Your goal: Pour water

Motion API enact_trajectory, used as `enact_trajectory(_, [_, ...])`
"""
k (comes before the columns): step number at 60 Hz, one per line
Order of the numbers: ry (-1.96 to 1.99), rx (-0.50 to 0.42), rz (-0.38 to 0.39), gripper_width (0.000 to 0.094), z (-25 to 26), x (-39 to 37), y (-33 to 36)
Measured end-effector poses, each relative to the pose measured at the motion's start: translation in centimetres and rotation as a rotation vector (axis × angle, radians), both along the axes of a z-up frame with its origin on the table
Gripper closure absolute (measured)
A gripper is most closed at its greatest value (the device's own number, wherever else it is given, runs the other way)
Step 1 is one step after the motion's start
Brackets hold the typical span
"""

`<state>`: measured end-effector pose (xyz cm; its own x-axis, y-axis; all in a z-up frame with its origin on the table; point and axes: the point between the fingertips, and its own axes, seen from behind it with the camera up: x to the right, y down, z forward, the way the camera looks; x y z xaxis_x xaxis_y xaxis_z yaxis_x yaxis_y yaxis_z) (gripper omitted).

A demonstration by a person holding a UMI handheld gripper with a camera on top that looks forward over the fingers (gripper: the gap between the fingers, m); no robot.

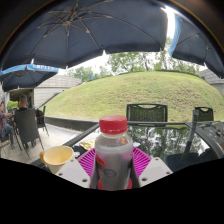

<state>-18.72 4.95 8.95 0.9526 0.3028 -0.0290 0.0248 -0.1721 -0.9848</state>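
Note:
A clear plastic bottle (113, 155) with a red cap and a red and white label stands upright between my gripper's (113, 165) two fingers. The magenta pads (139, 161) press on both sides of its body, so the gripper is shut on the bottle. A yellow cup (57, 156) stands on the glass table (170, 140) to the left of the fingers, a little ahead of them. Whether the bottle rests on the table or is lifted is hidden.
Dark patio chairs (147, 112) stand beyond the table, another (28, 125) at the left beside a seated person (5, 120). A large dark umbrella (90, 30) spreads overhead. A grassy slope (130, 95) and a house lie beyond.

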Motion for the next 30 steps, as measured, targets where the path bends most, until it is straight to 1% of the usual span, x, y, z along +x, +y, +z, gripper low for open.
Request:
enact_trajectory(4, [-0.012,-0.024,0.011,0.0396,-0.2,0.2,-0.3])
enact_trajectory(5, [-0.017,-0.043,0.008,0.0353,-0.7,0.1,-0.5])
enact_trajectory(8, [-0.045,-0.118,0.001,0.0134,-2.1,0.4,-1.1])
enact_trajectory(9, [-0.047,-0.127,-0.004,0.0081,-2.1,0.7,-1.2])
enact_trajectory(12, [-0.034,-0.111,-0.006,0.0112,-1.3,1.3,-1.9])
enact_trajectory(18, [-0.03,-0.066,-0.017,0.0103,0.1,2.5,-4.5])
enact_trajectory(21, [-0.021,-0.043,-0.005,0.0103,0.6,2.7,-6.2])
enact_trajectory(25, [-0.016,-0.043,0.013,0.0105,0.9,3.0,-9.0])
enact_trajectory(30, [-0.02,-0.02,-0.002,0.0107,1.6,4.2,-12.8])
